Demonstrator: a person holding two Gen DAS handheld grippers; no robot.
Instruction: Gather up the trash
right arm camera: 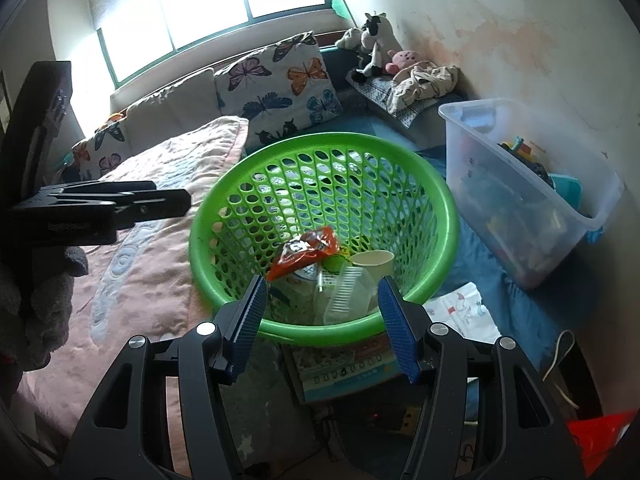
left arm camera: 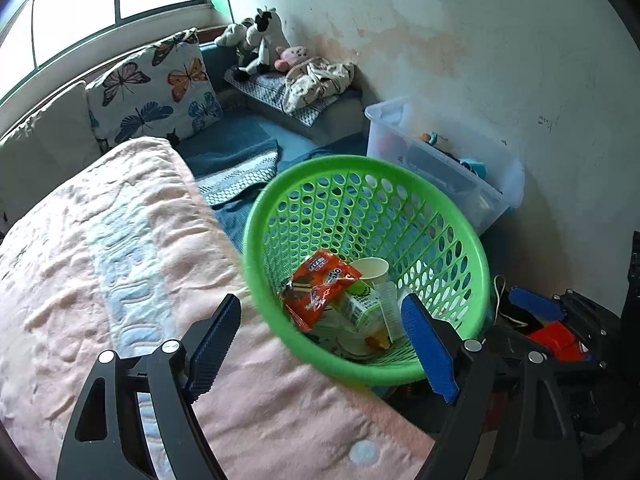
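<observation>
Now the orange wrapper [left arm camera: 320,292] lies inside the green basket [left arm camera: 256,236] on the bed, its long axis slanting, just ahead of the left tongs [left arm camera: 320,344], which stand wide and empty; the right tongs [right arm camera: 320,324], half-open, hold nothing.

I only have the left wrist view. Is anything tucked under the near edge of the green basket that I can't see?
Observer: Yes, a printed booklet lies under the near rim of the green basket.
Operator: Anything loose to the right of it?
Observer: A white cartoon-print sheet lies on the blue cover, beside the rim.
Operator: And my other hand, is it holding anything?
Observer: No, the right tongs are open, with nothing between the pads.
</observation>
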